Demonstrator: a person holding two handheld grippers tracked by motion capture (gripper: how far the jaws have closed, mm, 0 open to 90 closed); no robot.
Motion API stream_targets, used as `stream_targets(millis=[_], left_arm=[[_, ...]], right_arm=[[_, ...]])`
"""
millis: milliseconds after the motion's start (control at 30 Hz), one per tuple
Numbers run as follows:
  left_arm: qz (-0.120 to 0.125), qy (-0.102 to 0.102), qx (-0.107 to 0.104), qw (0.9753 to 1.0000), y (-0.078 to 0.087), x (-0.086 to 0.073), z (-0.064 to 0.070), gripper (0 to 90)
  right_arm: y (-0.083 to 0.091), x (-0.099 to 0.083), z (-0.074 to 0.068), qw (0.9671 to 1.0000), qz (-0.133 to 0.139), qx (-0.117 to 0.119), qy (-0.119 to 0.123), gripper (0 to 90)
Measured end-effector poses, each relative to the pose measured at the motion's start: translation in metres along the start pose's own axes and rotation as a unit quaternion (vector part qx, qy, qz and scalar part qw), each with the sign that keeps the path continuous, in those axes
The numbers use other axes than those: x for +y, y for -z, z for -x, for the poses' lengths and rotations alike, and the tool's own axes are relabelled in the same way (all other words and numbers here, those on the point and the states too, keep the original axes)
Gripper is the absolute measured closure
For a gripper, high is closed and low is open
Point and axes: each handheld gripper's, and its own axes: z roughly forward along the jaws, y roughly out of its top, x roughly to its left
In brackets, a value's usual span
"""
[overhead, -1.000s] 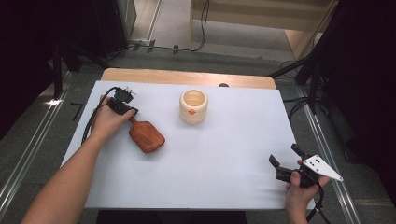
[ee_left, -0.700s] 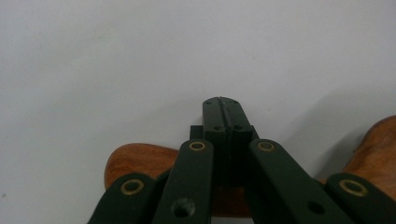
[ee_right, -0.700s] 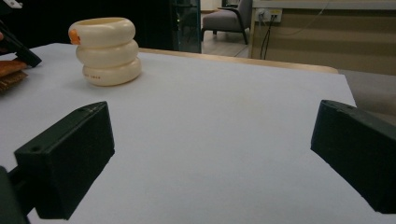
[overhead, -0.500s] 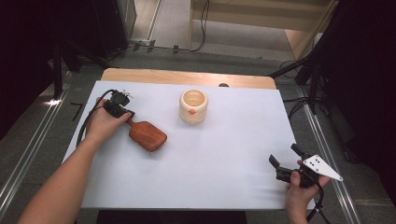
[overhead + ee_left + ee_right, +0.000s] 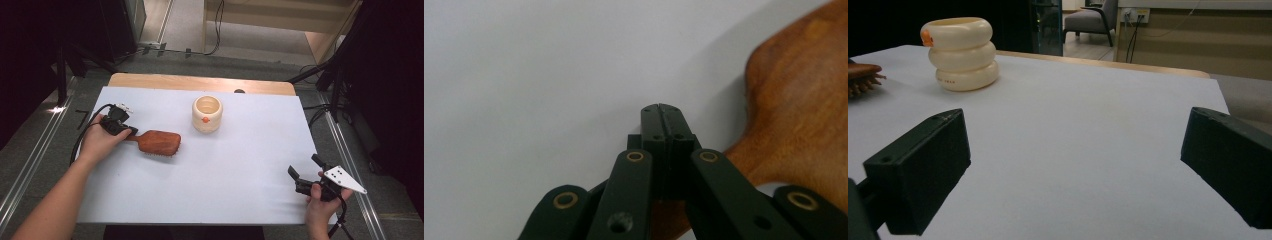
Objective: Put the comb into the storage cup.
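Since the earlier frames, the wooden hairbrush [image 5: 159, 143] has swung round from a diagonal lie to nearly level across the tabletop [image 5: 240, 165], head pointing toward the right; the right side shows no change. At far left, the person's left forearm enters from the bottom edge and angles up to the left hand-held gripper [image 5: 119, 125], wrist low over the surface, cable looping off behind. Its jaws are clenched, tips pressed together, resting at the brush's handle; whether the handle is actually pinched cannot be told. The brush lies bristles down at centre-left. Just beyond, a cream ringed cup [image 5: 207, 113] stands upright, bearing small print too fine to read. At far right, the right hand-held gripper [image 5: 304, 176] hovers near the edge, jaws released wide.
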Motion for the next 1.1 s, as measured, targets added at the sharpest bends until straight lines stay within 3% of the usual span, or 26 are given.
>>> stream_targets(millis=[167,400,533,833,900,1100], left_arm=[[0.013,0.009,-0.028,0.9995,0.008,-0.019,0.005,90.0],[0.050,-0.011,-0.039,0.9979,0.019,-0.034,0.029,90.0],[0.050,-0.020,-0.042,0.9977,0.023,-0.038,0.039,90.0],[0.053,-0.021,-0.055,0.9969,0.031,-0.047,0.058,90.0],[0.045,-0.027,-0.046,0.9976,0.032,-0.048,0.064,89.3],[0.062,-0.002,-0.044,0.9971,0.045,-0.046,0.065,63.9]], right_arm=[[0.000,0.000,0.000,1.0000,-0.001,-0.002,0.001,0.0],[0.000,0.000,-0.001,1.0000,-0.003,-0.001,-0.001,0.0],[0.000,0.000,-0.001,1.0000,-0.004,-0.002,-0.001,0.0],[0.000,0.000,-0.002,1.0000,-0.004,-0.002,-0.001,0.0],[0.000,0.000,-0.002,1.0000,-0.004,-0.003,-0.001,0.0],[0.000,0.000,-0.001,1.0000,-0.004,-0.004,0.001,0.0]])
